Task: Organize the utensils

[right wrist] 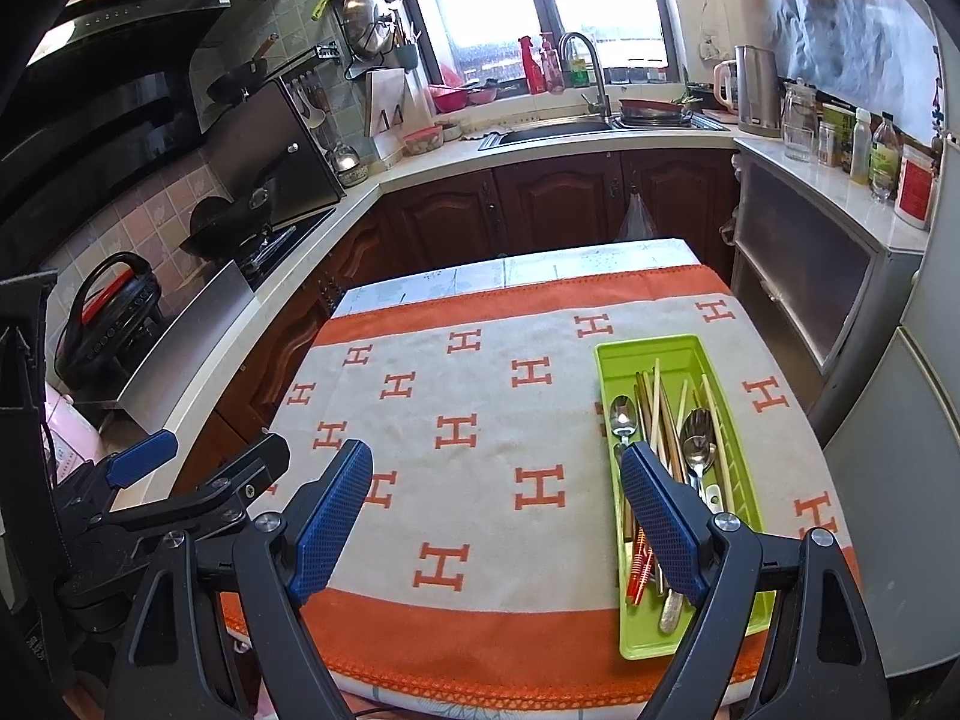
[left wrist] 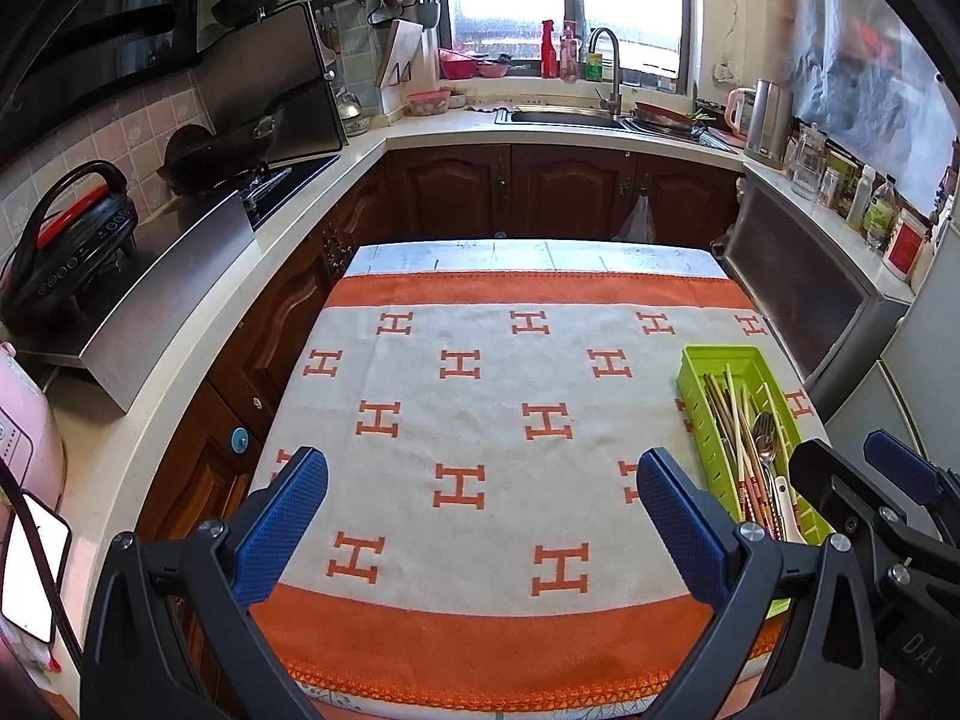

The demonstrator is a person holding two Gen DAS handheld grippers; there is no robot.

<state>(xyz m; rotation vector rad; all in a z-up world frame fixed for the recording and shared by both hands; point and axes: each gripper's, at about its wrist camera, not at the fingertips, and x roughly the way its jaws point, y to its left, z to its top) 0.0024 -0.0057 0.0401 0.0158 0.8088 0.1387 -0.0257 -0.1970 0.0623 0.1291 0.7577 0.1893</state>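
1. Hovered wide apart and empty over the near edge of the orange-and-cream cloth (left wrist: pixel 480 432): left gripper (left wrist: pixel 480 525).
2. Hovered likewise, fingers spread, nothing between them: right gripper (right wrist: pixel 498 531), its right finger (right wrist: pixel 663 525) over the tray's near half, whether touching could not be told.
3. Lay at about 3 o'clock on the cloth: green tray (right wrist: pixel 612 360), long side running away, with the chopsticks (right wrist: pixel 657 402) and spoons (right wrist: pixel 699 438) all inside. No utensil seen loose on the cloth.
4. Fitted either stage, as a judgement: utensils gathered in already, or heaped for sorting. No next move settled by that.
5. Left view: tray (left wrist: pixel 699 360) crowded at the right edge, near end cut off by fingers; a lit phone (left wrist: pixel 33 564) at 9 o'clock.
6. Right view: tray nearly whole, a second spoon (right wrist: pixel 622 414) against its left wall, red-patterned handles (right wrist: pixel 641 567) near.
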